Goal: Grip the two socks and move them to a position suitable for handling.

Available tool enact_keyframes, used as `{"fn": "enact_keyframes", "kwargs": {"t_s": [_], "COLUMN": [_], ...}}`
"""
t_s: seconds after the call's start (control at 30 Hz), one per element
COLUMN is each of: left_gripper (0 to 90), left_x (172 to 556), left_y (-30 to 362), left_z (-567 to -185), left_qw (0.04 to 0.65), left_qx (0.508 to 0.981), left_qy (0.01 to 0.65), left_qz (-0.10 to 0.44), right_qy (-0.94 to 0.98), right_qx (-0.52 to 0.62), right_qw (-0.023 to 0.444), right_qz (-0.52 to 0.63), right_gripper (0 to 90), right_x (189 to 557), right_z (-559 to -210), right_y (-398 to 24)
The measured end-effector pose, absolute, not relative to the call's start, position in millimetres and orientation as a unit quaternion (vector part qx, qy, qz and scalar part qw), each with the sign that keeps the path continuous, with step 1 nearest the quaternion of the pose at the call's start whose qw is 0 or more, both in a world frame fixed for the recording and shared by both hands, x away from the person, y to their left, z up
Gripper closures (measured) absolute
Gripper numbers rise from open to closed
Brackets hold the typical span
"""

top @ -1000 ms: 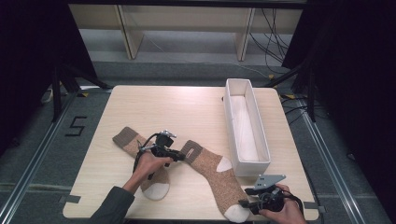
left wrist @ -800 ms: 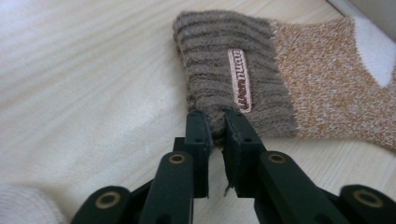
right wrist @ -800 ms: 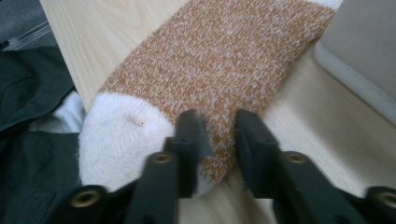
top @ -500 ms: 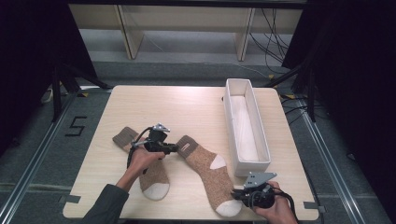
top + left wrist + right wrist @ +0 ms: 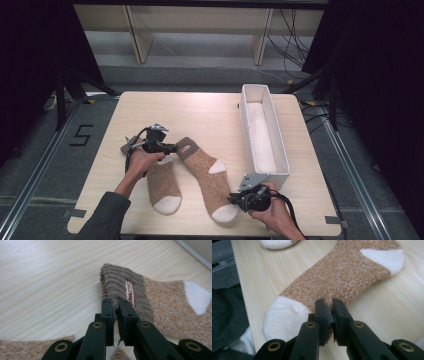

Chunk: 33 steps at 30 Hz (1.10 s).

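Two socks lie left of the bin

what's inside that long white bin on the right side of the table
The white bin looks empty: its pale floor shows along most of its length. The near wall hides the strip of floor just behind it.

A pale wooden tabletop with rounded corners stands on a grey floor, brightly lit from above. Metal rails run along the floor on both sides. Dark curtains hang to left and right. Beyond the far edge, light shelving stands, with black cables trailing nearby.
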<state>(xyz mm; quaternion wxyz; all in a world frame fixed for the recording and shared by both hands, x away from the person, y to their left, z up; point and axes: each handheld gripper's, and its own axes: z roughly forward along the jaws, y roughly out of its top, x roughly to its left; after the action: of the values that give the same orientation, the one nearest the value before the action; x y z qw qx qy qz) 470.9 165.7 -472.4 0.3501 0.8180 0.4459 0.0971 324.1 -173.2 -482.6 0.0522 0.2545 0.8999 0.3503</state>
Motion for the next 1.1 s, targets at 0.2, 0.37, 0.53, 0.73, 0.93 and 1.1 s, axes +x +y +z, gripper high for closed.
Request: {"fn": "enact_keyframes", "kwargs": {"t_s": [0.2, 0.37, 0.53, 0.73, 0.93, 1.1], "left_gripper": [82.2, 78.5, 63.6, 52.1, 48.3, 46.0], "left_x": [480, 482, 483, 487, 492, 494], "left_y": [170, 172, 174, 175, 172, 170], "left_z": [-480, -482, -481, -483, -488, -492], "left_qw": [0.353, 0.346, 0.344, 0.344, 0.337, 0.338], "left_qx": [0.810, 0.810, 0.808, 0.794, 0.793, 0.788], "left_qy": [0.457, 0.464, 0.471, 0.496, 0.504, 0.511], "left_qz": [0.099, 0.093, 0.086, 0.072, 0.063, 0.063], "right_qy": [0.901, 0.900, 0.893, 0.887, 0.890, 0.891], "right_qx": [0.252, 0.278, 0.277, 0.294, 0.295, 0.294], "right_qw": [0.057, 0.061, 0.074, 0.062, 0.057, 0.059], "right_qz": [0.347, 0.330, 0.346, 0.351, 0.342, 0.342], "right_gripper": [81.9, 69.9, 57.8, 48.0, 43.6, 39.6], "right_x": [332, 330, 326, 320, 317, 319], "right_z": [-491, -491, -485, -481, -486, -489], "right_y": [-160, -159, -164, -167, -165, -164]}}
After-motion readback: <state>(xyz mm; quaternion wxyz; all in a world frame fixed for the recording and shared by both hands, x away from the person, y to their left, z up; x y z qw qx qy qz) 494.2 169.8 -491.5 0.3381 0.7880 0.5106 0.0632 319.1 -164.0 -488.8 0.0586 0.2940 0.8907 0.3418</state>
